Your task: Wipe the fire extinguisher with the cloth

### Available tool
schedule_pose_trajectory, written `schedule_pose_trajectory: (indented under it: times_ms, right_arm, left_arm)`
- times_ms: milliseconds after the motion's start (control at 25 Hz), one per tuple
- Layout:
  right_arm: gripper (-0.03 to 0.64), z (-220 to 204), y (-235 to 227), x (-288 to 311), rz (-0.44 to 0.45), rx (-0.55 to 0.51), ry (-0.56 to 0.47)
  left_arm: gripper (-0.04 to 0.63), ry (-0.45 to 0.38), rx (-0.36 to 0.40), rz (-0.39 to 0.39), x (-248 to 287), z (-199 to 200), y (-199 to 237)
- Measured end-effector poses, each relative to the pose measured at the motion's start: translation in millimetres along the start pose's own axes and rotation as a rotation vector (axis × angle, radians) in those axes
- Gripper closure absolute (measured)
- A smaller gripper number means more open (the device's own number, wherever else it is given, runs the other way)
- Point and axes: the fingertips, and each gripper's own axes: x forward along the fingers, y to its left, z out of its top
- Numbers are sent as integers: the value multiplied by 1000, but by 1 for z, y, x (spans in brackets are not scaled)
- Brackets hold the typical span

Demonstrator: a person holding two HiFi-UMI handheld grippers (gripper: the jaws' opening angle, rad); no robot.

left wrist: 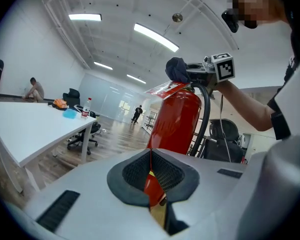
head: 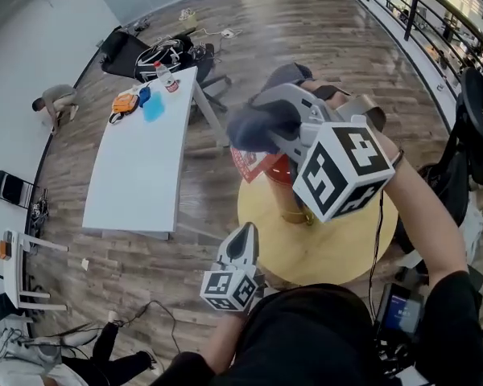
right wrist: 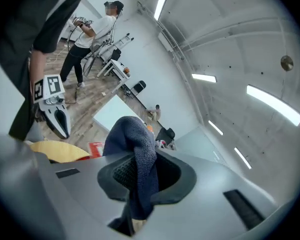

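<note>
Right gripper [right wrist: 140, 173] is clamping a dark blue cloth [right wrist: 134, 143], jaws closed on a fold of the fabric, and is holding it at the head of the red fire extinguisher [left wrist: 178, 118]. The extinguisher is standing upright on a round yellow table [head: 342, 252]. Left gripper [head: 243, 246] is hanging lower, by the near edge of that table, jaws drawn together to a thin slit and gripping nothing, pointing at the red cylinder. A long white table [head: 141, 171] is standing well apart to the person's left.

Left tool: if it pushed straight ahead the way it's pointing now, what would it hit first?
Most likely the red body of the fire extinguisher, which fills the line directly beyond the shut tips of the left tool. How far off it stands is unclear.
</note>
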Motion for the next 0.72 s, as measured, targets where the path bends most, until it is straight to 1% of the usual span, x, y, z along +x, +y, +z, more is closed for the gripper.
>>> schedule_pose_trajectory:
  times_ms: [40, 120, 240, 280, 400, 560, 640, 720]
  right_arm:
    - [559, 3, 13, -1, 9, -9, 19]
    - [560, 6, 34, -3, 2, -51, 92]
    - [558, 12, 64, -1, 18, -41, 215]
    - [559, 12, 70, 0, -5, -47, 261]
    - [558, 14, 85, -1, -109, -53, 390]
    - [558, 17, 115, 9, -168, -22, 500]
    - [559, 13, 121, 12, -231, 1, 549]
    - [558, 11, 125, 15, -293, 62, 562]
  left_arm:
    - [572, 4, -1, -10, -2, 1, 2]
    - [572, 15, 1, -31, -8, 4, 11]
    - [572, 37, 13, -63, -21, 11, 30]
    - [572, 45, 16, -73, -24, 13, 37]
    - [572, 70, 28, -106, -32, 13, 51]
    - [572, 90, 27, -146, -41, 10, 63]
    - [572, 96, 25, -161, -47, 9, 69]
    - [572, 101, 24, -174, -54, 8, 76]
